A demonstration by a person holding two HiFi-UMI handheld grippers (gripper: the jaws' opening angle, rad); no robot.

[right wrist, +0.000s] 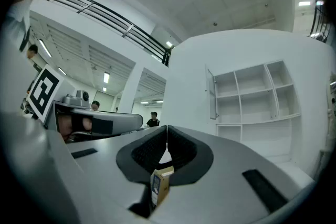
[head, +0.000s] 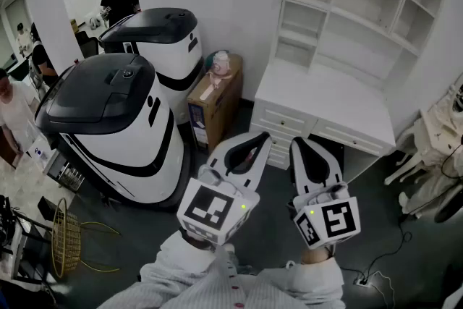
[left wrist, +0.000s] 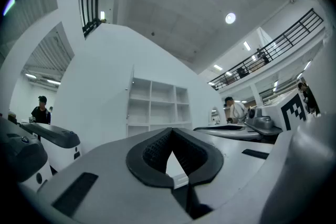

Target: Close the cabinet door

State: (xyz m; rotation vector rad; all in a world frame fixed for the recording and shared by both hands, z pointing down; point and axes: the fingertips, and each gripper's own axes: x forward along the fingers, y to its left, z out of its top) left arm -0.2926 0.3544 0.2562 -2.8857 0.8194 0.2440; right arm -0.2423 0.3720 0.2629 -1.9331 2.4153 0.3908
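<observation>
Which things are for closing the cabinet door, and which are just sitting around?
For the job:
cabinet door
white cabinet
left gripper
right gripper

Just sitting around:
near machine
far machine
cardboard box
gold wire frame

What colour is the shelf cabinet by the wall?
The cabinet is white; the head view shows it best.

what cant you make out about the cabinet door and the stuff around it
- cabinet door: nearly edge-on in all three views, so its face and handle are too thin to tell.
- What lies below the drawers: in the head view, partly hidden behind the left gripper and right gripper.
- Top of the shelf unit: cut off by the head view's upper edge.
</observation>
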